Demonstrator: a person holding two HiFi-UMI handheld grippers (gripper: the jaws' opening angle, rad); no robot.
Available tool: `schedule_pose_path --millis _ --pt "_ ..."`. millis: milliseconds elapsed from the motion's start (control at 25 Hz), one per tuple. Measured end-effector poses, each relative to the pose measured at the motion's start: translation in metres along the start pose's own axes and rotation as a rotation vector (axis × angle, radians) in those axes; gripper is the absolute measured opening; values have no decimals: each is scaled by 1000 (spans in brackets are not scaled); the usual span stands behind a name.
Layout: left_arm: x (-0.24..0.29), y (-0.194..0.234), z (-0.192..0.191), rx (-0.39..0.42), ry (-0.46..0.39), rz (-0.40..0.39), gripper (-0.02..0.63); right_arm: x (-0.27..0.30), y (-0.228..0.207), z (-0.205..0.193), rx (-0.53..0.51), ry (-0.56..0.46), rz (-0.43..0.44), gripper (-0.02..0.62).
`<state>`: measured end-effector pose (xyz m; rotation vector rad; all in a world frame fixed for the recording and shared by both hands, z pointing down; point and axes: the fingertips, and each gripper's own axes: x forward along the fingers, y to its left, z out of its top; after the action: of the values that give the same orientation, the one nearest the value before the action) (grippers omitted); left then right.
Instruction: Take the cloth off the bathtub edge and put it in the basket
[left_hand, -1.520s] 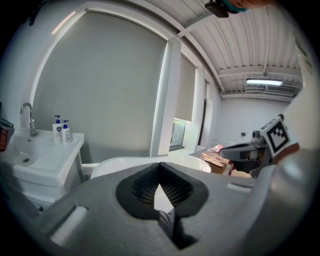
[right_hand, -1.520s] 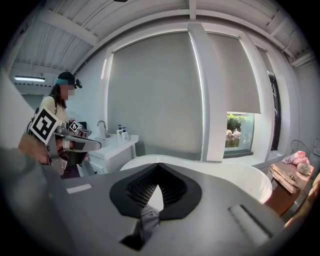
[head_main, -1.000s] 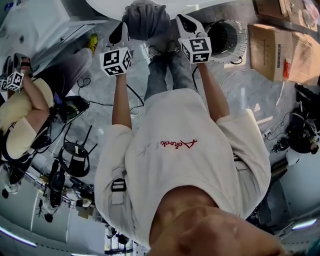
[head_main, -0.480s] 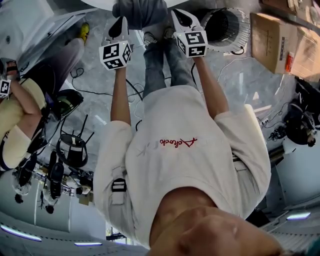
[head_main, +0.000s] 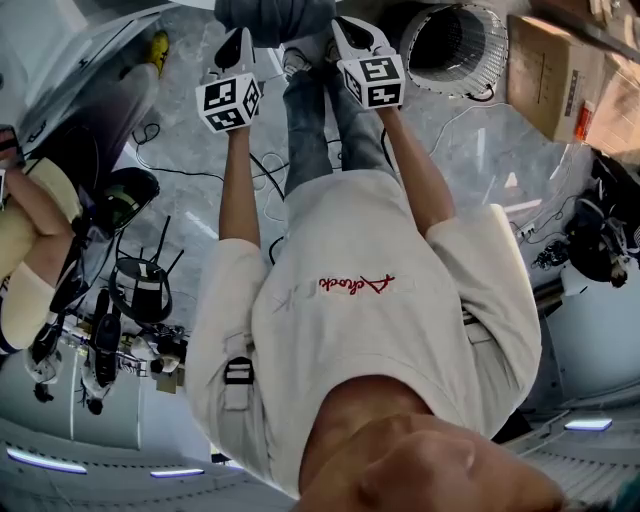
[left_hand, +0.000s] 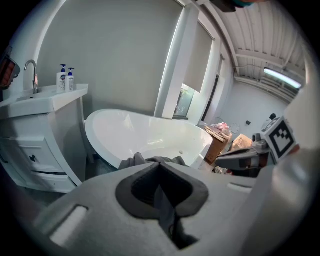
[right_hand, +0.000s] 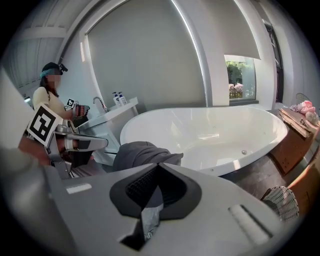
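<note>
The grey cloth (head_main: 275, 18) hangs between the two grippers, in front of the white bathtub (right_hand: 215, 135) and above the person's shoes. The left gripper (head_main: 237, 38) has its jaws closed on one part of the cloth, and in the left gripper view a fold of grey fabric is pinched between them. The right gripper (head_main: 346, 27) also has its jaws pressed together on the cloth, where a small label of the fabric shows. The wire basket (head_main: 478, 60) stands on the floor just to the right of the right gripper, near a cardboard box (head_main: 550, 75). A second person (right_hand: 50, 95) stands by the sink cabinet (left_hand: 45, 100), on the left side.
</note>
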<state>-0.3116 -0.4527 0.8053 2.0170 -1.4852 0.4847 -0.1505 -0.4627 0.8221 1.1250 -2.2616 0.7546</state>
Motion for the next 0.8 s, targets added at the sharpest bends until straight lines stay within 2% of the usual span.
schedule_pose_path --millis 280,320,480,600,680,720,800 --pt "22 10 -12 -24 26 8 4 29 -7 -20 86 58 -12 6" --pt "25 12 -14 -30 32 7 45 34 -9 -23 98 69 -15 6" --pt "40 14 -21 -50 72 -1 118 47 -19 -31 143 92 -31 8" --pt "48 16 -25 -48 97 6 214 55 -20 -32 139 99 -25 9" --pt "52 20 -25 -35 94 19 254 62 -19 -29 157 98 1 152" --pt "55 22 -26 -26 92 26 275 65 -18 -28 173 95 11 159" --pt "59 26 -28 -15 96 41 337 73 -19 -25 198 92 25 248"
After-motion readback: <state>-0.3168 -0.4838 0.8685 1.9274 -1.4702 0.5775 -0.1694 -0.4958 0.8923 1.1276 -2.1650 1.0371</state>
